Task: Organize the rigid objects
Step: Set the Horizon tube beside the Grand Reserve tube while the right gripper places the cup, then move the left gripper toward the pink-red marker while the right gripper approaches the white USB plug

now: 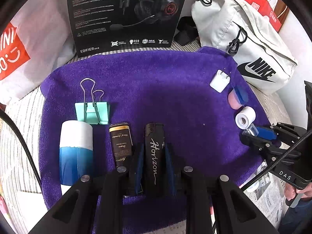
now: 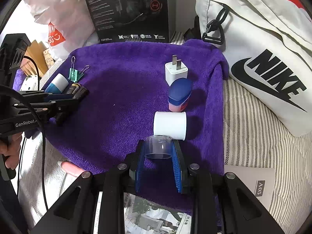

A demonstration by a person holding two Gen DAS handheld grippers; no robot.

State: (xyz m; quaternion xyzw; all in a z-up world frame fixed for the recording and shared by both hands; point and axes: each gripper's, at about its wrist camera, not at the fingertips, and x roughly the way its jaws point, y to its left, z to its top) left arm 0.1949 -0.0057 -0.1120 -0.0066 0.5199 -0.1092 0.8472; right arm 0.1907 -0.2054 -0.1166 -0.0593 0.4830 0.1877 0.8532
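Note:
On the purple towel my left gripper is shut on a black "Horizon" lighter, lying next to a small black-and-gold tin, a blue-and-white bottle and a green binder clip. My right gripper is shut on a clear plastic cap, just behind a white roll. Beyond it stand a pink jar with a blue lid and a white charger plug. The right gripper also shows in the left wrist view.
A black Edifier headset box stands behind the towel. A white Nike bag lies at the right, a white-and-red plastic bag at the left. Newspaper and a striped cover lie under the towel.

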